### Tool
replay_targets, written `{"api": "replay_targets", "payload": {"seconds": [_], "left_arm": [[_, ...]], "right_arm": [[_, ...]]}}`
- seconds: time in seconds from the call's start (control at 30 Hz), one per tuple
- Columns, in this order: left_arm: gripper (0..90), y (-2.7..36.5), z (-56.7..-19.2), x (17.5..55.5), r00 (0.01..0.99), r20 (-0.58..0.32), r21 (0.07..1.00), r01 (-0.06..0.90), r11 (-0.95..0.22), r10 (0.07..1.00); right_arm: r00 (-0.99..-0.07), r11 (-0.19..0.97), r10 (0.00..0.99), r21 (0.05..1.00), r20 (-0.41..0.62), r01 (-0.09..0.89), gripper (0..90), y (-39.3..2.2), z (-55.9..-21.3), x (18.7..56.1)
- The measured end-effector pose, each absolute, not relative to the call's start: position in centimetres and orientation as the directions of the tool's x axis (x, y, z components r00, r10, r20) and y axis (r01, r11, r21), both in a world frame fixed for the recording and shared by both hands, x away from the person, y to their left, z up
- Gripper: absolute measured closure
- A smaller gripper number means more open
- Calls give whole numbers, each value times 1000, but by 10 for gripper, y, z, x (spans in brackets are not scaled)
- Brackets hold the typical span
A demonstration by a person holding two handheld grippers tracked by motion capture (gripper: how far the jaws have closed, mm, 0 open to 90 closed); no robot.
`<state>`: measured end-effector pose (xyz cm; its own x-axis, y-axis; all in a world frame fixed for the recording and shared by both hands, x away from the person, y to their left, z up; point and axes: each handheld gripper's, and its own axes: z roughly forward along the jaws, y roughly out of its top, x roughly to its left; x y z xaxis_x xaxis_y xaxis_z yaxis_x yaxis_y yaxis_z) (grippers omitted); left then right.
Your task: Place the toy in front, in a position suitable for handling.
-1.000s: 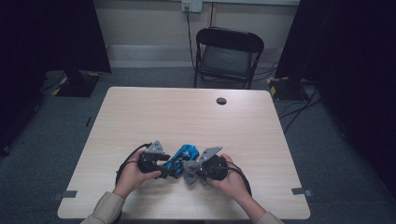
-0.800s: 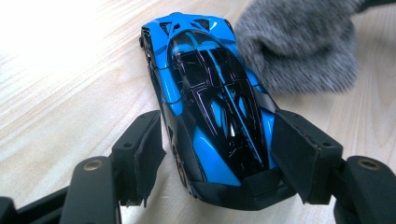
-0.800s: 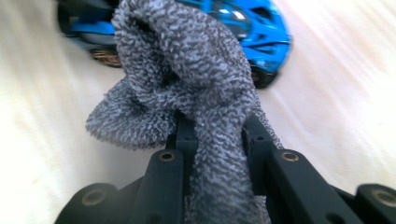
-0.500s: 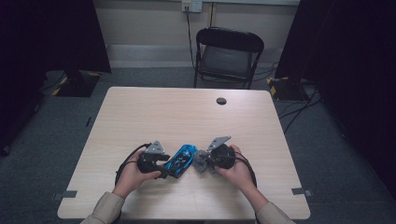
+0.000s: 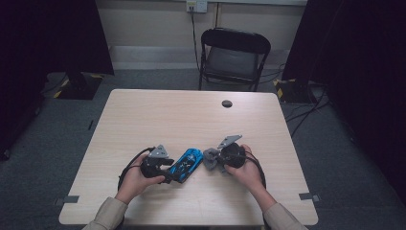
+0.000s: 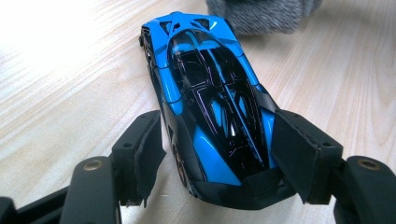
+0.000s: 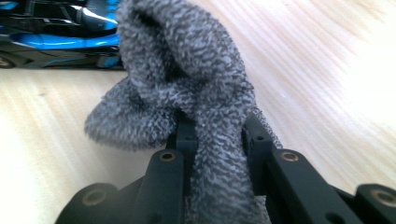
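Currently wiping a toy car with a cloth, car held steady, cloth just off its front end.

Left to right: left gripper point(image 5: 168, 173) has its fingers point(image 6: 140, 154) closed narrow on the rear of the blue toy car point(image 6: 210, 107), which sits flat on the tabletop point(image 5: 182, 120) near the front edge, nose pointing up-right in the high view. Just right of the nose, the right gripper point(image 5: 211, 159) has its fingers point(image 7: 256, 140) pinched on a bunched grey cloth point(image 7: 187, 79); the cloth looks near the car but apart from it, though contact is hard to rule out. Judgement: grasp and setup done, wiping in progress or between strokes; more passes over the body and putting things down are probably left. Small black disc point(image 5: 227, 103) sits far back, untouched.
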<state>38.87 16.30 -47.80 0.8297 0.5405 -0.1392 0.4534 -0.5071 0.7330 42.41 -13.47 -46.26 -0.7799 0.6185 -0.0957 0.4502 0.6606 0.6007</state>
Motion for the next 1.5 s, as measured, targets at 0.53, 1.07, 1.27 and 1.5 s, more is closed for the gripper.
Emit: {"api": "replay_targets", "payload": {"seconds": [0.53,1.07,1.27,1.5], "left_arm": [[216,160,-474,391,815,-187,747,481,-460,549],[211,162,-476,385,801,-223,723,518,-457,555],[206,163,-475,380,809,-235,707,523,-477,539],[166,160,-478,374,807,-211,677,528,-513,551]], "right_arm": [[-756,638,646,620,-107,457,736,-157,-465,399],[-736,606,670,644,-95,468,554,-168,-465,393],[-738,608,668,642,-96,466,497,-165,-460,387],[-761,613,646,640,-68,463,632,-160,-467,384]]}}
